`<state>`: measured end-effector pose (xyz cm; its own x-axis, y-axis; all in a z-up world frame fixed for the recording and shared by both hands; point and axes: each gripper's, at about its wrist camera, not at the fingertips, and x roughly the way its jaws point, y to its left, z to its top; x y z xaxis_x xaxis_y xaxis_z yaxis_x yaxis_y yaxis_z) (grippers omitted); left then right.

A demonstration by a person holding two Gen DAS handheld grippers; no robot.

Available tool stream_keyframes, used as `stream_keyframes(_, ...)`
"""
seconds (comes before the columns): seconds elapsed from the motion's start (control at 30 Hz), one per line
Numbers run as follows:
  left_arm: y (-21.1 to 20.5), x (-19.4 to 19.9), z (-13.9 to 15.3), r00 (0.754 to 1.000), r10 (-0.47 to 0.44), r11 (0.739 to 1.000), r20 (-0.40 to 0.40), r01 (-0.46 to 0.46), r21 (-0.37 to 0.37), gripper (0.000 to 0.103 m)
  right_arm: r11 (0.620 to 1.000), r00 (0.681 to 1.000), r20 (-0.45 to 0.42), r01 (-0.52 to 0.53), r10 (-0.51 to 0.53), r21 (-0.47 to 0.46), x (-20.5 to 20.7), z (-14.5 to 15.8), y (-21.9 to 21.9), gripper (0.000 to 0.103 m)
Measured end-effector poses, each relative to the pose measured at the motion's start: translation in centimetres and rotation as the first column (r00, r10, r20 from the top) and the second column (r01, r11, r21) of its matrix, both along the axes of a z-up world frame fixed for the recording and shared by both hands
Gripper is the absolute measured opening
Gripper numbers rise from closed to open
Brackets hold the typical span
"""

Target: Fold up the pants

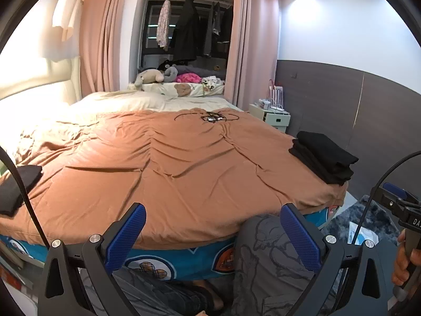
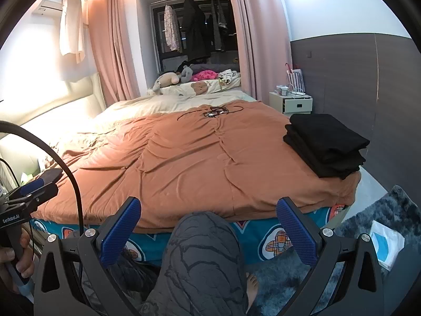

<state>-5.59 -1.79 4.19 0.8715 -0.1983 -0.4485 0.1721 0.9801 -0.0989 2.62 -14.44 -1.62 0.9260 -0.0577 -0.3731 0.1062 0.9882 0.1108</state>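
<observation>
1. The left gripper [image 1: 213,233] and the right gripper [image 2: 209,226] both hover off the bed's near edge, blue fingers [image 1: 126,237] spread wide, holding nothing.
2. A dark folded pair of pants [image 1: 18,187] lies far left of the left fingers, so the left hand is nearer.
3. A stack of folded black garments [image 2: 326,144] sits ahead-right of the right fingers, well apart.
4. The rumpled orange bedspread [image 1: 171,163] between them is bare; only the person's knee [image 2: 202,250] is close below.

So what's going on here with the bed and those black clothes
A person stands at the foot of the bed with a hand-held gripper in each hand, folding pants. Both the left hand-held gripper and the right hand-held gripper are open and empty, held low in front of the person's legs. A stack of folded black pants sits at the bed's right corner, and another dark garment lies at the left edge. Nothing is being handled now.
</observation>
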Motion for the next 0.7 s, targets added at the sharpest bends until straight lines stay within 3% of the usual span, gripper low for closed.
stream_keyframes(0.7,-0.09,-0.28,0.19,1.000,0.011,1.000,0.006,-0.011,-0.001,0.103,1.000,1.000,-0.011,-0.022,0.022,-0.002,0.04,-0.05,0.27,0.103)
